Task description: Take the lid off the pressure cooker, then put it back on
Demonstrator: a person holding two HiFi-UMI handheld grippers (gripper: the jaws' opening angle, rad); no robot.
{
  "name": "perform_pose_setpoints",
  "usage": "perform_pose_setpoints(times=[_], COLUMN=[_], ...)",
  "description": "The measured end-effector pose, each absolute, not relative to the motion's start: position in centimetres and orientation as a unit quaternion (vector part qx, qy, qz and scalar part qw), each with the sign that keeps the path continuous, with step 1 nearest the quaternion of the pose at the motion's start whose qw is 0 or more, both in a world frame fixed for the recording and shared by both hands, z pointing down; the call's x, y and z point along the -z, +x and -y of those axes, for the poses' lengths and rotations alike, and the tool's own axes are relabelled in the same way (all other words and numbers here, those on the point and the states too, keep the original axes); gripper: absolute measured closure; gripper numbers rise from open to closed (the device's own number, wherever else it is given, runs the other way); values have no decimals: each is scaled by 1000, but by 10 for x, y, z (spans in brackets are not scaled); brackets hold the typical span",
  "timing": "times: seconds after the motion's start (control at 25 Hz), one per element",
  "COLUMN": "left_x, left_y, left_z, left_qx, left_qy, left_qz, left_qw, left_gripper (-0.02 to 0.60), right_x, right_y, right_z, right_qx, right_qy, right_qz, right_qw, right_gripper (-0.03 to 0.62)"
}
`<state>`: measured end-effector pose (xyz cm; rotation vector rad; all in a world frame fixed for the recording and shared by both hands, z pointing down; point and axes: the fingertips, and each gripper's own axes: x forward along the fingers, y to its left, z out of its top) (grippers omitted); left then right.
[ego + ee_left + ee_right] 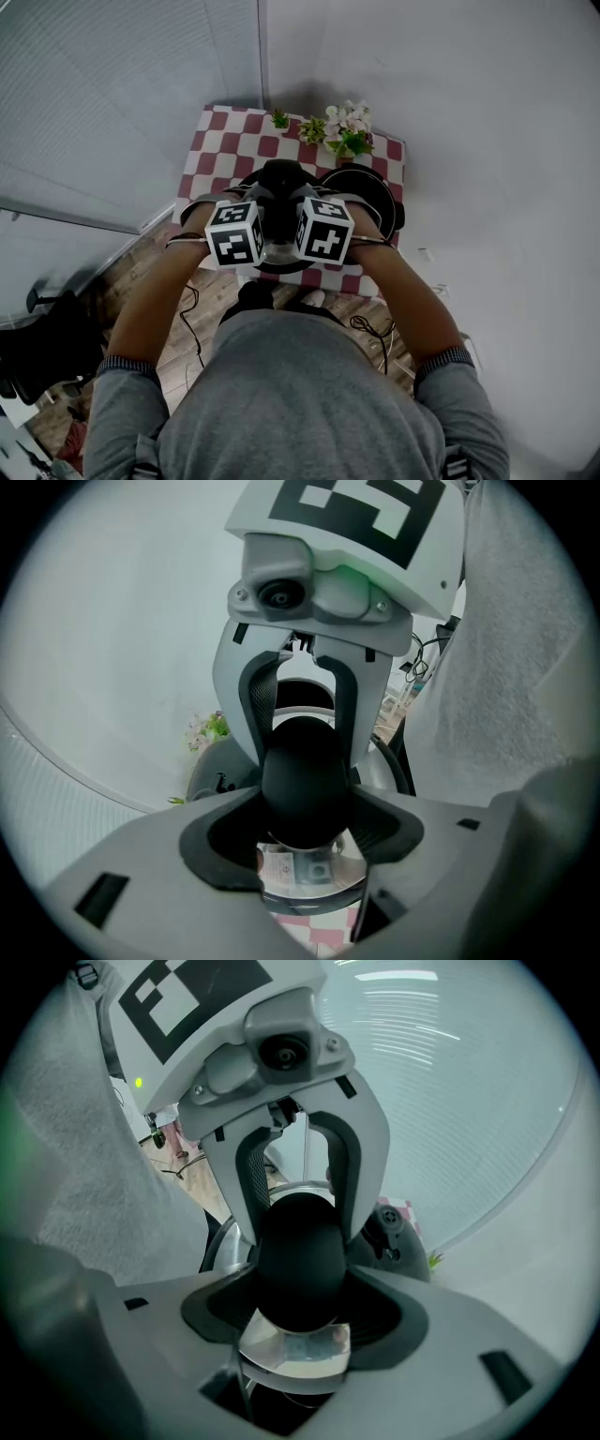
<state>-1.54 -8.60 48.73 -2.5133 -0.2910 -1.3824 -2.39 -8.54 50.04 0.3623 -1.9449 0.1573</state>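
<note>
Clamping the black knob (pixel 305 780) from opposite sides, the left gripper (pixel 305 819) and the right gripper (pixel 300 1302) each have their jaws spread wide, with the pads (pixel 386 829) closed against the knob's round flanks; nothing else is between them. The steel lid (pixel 305 872) hangs under the knob, over the middle of the table's (pixel 225 131) near edge; in the left gripper view checked cloth shows straight below its rim and no pot wall, so it looks to be off the cooker, though I cannot tell whether it rests on the cloth or is held just clear. A dark round vessel (pixel 375 192) stands at the right edge, just beside the lid, and is probably the cooker body; flowers (pixel 347 127) line the far edge. The lid should be stiff and fairly heavy for its size, with polished, slippery metal that offers no purchase at the rim; the knob is the one sound place to hold it, low on its swell where the pads can cup it. The knob is smooth and rounded, so a slack grip may let the lid tip or twist; keeping both grips firm and the lid level should help it seat squarely on the cooker.
</note>
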Motion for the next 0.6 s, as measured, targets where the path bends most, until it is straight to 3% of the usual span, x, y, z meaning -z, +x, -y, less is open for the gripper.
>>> perform_pose_setpoints(times=[0.6], left_x=[-506], left_y=[-89], left_z=[158], left_qx=[476], left_qy=[-860], left_qz=[107], left_qw=[150], left_gripper=[282], right_x=[-520], right_y=[-96], right_z=[157], right_qx=[-66], right_qy=[173], right_qz=[808], right_qw=[560], right_gripper=[304])
